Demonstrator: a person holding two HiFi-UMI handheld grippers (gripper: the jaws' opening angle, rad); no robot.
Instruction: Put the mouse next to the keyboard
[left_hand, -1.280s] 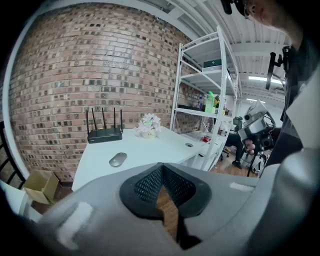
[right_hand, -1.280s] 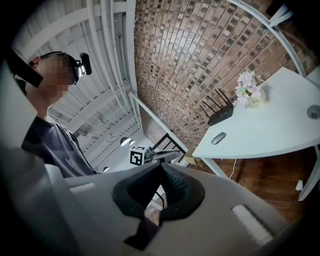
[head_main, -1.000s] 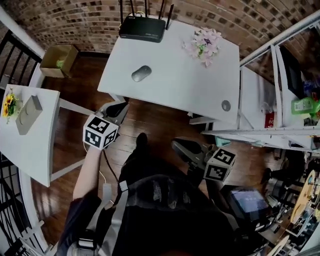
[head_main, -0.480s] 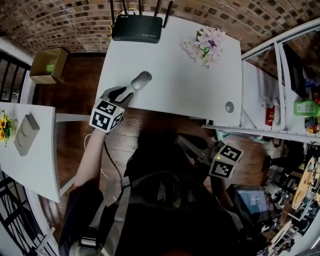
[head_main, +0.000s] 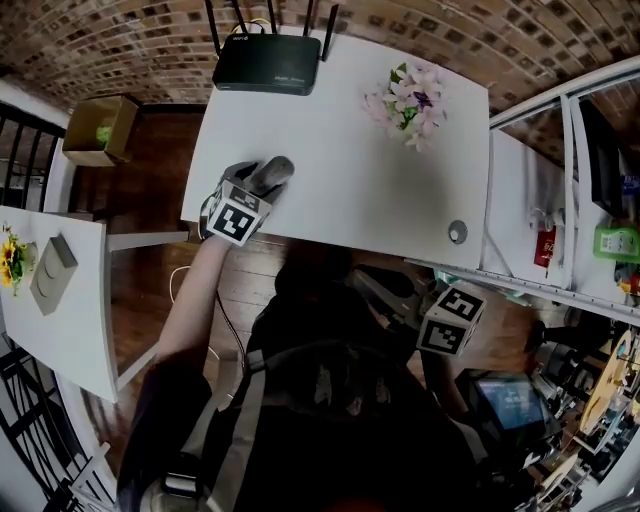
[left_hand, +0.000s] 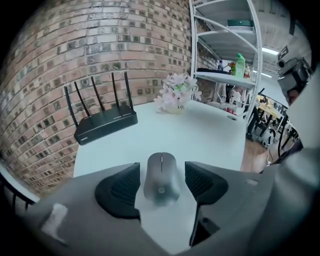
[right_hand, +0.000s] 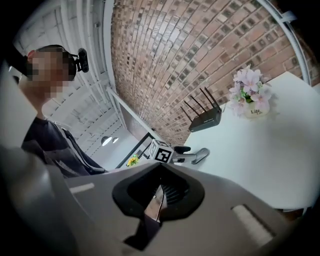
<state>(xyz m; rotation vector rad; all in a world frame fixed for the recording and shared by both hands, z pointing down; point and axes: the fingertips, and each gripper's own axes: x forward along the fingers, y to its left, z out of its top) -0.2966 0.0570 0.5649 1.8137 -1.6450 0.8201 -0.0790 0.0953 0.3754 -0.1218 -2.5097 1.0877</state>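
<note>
A grey mouse (head_main: 272, 172) lies near the front left of the white table (head_main: 350, 150). My left gripper (head_main: 258, 182) reaches over the table edge, and its jaws have just been opening. In the left gripper view the mouse (left_hand: 161, 177) sits between the two pads with a gap on each side, so the left gripper (left_hand: 162, 170) is open around it. My right gripper (head_main: 368, 287) hangs below the table's front edge, over the person's body; its jaws (right_hand: 160, 192) are shut on nothing. From there the mouse (right_hand: 200, 156) shows far off. No keyboard is in view.
A black router (head_main: 268, 65) with antennas stands at the table's back edge, and a pot of pink flowers (head_main: 410, 100) at the back right. A round grommet (head_main: 457, 232) sits at the front right. White shelving (head_main: 560, 200) lines the right; a side table (head_main: 70, 300) stands left.
My left gripper has moved from below the table's front edge up onto the table, and its jaws have opened around the mouse. The right gripper has shifted slightly.
</note>
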